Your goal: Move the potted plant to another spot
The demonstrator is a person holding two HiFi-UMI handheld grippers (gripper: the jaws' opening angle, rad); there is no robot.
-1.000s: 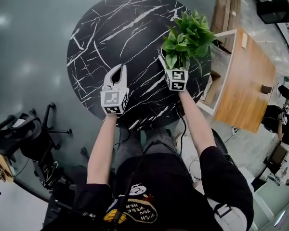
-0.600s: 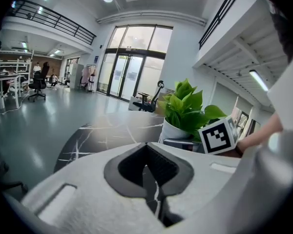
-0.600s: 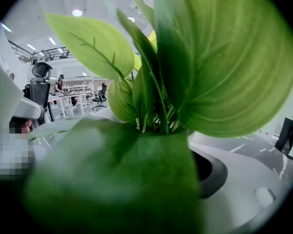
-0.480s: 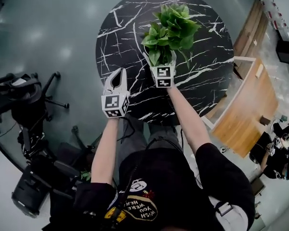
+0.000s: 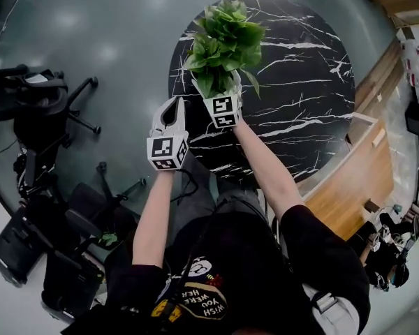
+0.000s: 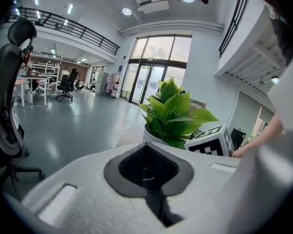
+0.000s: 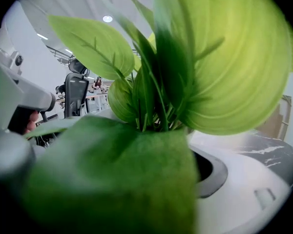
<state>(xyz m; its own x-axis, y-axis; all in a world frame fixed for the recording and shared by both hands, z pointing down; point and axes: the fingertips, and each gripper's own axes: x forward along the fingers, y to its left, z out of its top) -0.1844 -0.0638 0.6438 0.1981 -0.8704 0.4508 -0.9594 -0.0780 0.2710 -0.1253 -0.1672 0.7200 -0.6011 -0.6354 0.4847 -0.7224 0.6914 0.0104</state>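
The potted plant point(image 5: 223, 37), leafy green in a small white pot, hangs above the left rim of the round black marble table point(image 5: 300, 82). My right gripper point(image 5: 218, 89) is shut on its pot, below the leaves. In the right gripper view the leaves point(image 7: 185, 82) fill the picture and only one white finger point(image 7: 244, 179) shows. My left gripper point(image 5: 172, 103) hovers beside it on the left, off the table and over the floor, shut and empty. The left gripper view shows the closed jaws point(image 6: 147, 147), with the plant point(image 6: 173, 113) and the right gripper's marker cube point(image 6: 212, 139) beyond.
Black office chairs point(image 5: 35, 110) and dark gear point(image 5: 42, 257) stand on the grey floor at the left. A wooden desk point(image 5: 356, 187) adjoins the table at the right. A chair back point(image 6: 5, 82) rises close on the left in the left gripper view.
Both grippers have swung left across the table. The plant went with the right gripper from the table's right side to its left rim. The left gripper now hangs off the table.
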